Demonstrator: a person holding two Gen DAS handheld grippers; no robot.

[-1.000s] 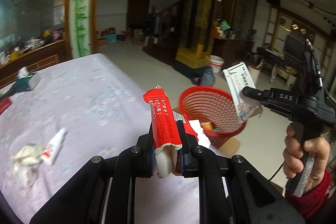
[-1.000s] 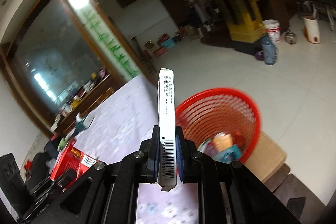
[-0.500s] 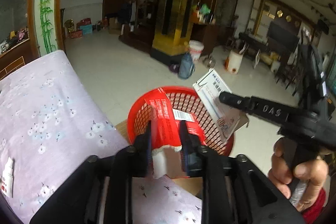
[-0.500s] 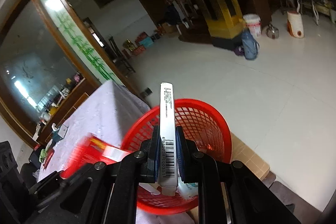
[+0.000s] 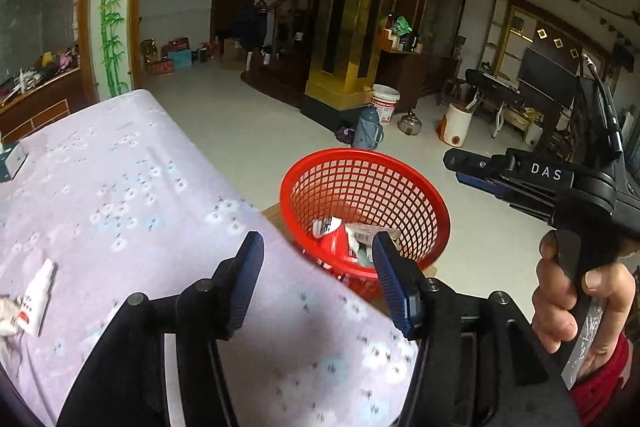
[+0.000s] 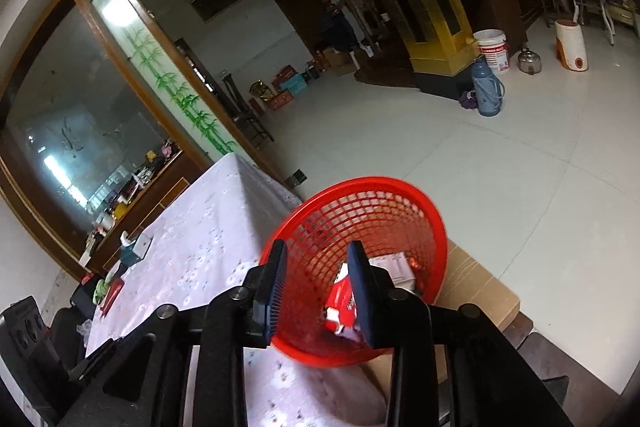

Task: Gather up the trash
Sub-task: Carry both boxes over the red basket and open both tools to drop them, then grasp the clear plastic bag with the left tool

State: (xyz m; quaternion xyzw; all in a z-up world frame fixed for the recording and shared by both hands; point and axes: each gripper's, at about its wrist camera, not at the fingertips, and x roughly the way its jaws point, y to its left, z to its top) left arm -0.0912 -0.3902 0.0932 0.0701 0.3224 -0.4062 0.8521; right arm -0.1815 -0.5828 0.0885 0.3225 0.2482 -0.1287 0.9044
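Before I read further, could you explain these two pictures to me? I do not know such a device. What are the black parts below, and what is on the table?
There is no robot here. A person holds a black hand tool in each hand, each with two blue-padded fingers and its own wide-angle camera looking forward along them. One picture comes from the left gripper, the other from the right gripper. Both are open and hold nothing.

The left view also shows the right tool from the side, with the person's right hand on its handle.

Between them stands a red plastic mesh basket on a cardboard box, beside the table. It holds trash: a red packet and a white box.

On the lilac flowered tablecloth lie a small white tube and crumpled paper at the picture edge.
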